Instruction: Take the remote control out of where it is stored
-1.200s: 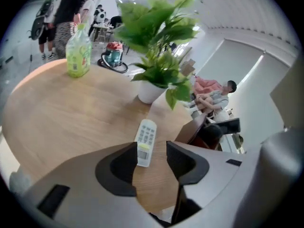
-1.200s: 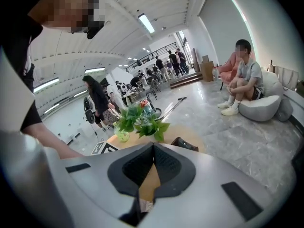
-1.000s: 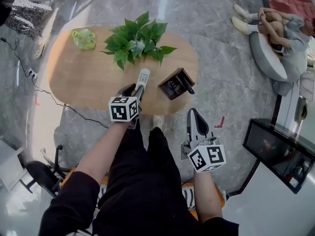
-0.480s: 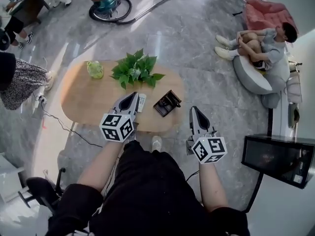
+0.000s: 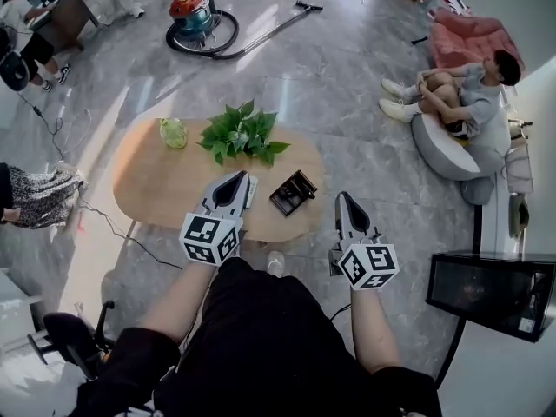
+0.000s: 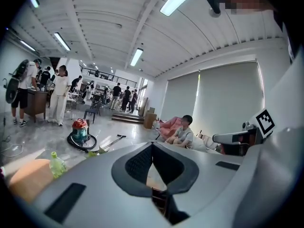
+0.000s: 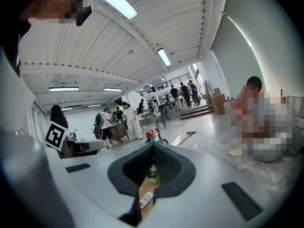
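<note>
Already | slim white remote control [image 7: 146, 199] is laid on oval wooden table [image 5: 148, 181], outside dark box [image 5: 293, 193] | left gripper [image 5: 234, 181], right gripper [image 5: 346, 203] are closed, empty | job judged done.

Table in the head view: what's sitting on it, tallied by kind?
Leafy plant: 1
Green bottle: 1
Remote control: 1
Dark holder box: 1
Total: 4

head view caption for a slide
Left tongs and right tongs shut, empty; remote lies on the oval table beside the dark holder
</note>
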`<state>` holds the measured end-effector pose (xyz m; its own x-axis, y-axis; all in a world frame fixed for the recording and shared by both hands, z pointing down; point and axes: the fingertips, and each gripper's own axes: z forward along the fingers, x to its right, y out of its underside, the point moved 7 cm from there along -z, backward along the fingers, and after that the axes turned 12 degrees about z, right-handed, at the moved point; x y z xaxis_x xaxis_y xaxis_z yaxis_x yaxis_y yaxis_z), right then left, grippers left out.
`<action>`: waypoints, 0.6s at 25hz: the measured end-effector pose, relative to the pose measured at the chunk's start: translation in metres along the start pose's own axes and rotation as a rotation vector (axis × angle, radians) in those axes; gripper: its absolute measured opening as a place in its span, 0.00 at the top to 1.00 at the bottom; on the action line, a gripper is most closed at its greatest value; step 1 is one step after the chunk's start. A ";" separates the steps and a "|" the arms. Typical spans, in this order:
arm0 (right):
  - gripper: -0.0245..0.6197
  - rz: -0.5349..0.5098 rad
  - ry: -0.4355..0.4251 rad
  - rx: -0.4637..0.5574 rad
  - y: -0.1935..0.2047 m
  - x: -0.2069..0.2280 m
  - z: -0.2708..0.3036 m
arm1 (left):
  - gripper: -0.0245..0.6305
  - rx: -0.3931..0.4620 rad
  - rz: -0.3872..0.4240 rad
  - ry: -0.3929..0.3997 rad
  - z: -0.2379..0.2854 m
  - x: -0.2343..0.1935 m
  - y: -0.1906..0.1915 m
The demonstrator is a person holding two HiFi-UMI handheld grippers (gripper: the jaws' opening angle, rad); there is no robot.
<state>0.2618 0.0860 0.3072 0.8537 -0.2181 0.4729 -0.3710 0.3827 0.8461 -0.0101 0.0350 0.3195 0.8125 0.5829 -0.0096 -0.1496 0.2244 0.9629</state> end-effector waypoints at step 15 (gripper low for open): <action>0.95 0.060 0.170 -0.019 0.025 0.041 -0.047 | 0.95 -0.316 -0.168 0.119 0.064 0.026 0.111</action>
<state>0.3050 0.1292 0.3360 0.8803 -0.0405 0.4727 -0.4175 0.4073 0.8123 0.0305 0.0255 0.4428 0.7719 0.6002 -0.2095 -0.2015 0.5435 0.8149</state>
